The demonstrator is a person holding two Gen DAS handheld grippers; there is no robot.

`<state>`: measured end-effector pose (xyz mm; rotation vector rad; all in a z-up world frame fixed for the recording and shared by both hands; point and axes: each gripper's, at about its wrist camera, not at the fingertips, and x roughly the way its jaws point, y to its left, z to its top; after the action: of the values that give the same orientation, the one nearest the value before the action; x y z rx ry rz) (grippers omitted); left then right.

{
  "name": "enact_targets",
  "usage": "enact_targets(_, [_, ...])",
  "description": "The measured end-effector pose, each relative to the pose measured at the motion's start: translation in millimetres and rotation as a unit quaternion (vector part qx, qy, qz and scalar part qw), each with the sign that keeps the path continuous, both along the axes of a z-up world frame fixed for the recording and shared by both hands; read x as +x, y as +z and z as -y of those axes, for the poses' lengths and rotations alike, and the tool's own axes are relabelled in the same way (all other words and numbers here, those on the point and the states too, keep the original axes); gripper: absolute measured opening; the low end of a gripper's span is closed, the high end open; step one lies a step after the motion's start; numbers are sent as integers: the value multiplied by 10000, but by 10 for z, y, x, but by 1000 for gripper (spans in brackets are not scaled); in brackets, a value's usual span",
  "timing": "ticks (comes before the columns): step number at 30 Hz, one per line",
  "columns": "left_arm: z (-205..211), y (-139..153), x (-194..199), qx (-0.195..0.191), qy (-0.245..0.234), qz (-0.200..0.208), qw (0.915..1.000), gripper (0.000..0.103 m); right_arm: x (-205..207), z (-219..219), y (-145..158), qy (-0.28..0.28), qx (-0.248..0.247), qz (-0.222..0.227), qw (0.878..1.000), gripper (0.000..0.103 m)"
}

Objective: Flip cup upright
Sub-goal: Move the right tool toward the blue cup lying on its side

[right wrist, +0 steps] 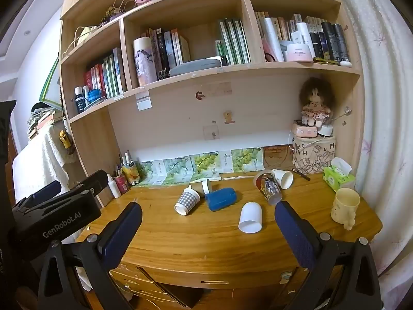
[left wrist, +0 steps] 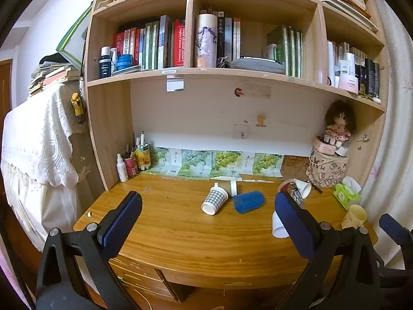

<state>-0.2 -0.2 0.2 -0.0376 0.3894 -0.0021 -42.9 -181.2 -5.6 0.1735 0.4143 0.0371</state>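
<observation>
Several cups lie on their sides on the wooden desk: a checked paper cup, a blue cup, a plain white cup, a picture-printed cup and a white cup behind it. A cream mug stands upright at the right. In the left wrist view the checked cup and blue cup lie mid-desk. My left gripper is open and empty above the desk's front edge. My right gripper is open and empty, short of the white cup.
A green tissue pack, a patterned box with a doll on top, and bottles and pens at the back left line the desk. Shelves of books hang above. Drawers sit under the front edge. A lace-covered stack stands left.
</observation>
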Motion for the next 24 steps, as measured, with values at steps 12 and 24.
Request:
enact_targets(12, [-55, -25, 2, -194, -220, 27, 9996, 103, 7, -44, 37, -25, 11, -29, 10000, 103])
enact_targets(24, [-169, -55, 107, -286, -448, -12, 9986, 103, 39, -207, -21, -175, -88, -92, 9998, 103])
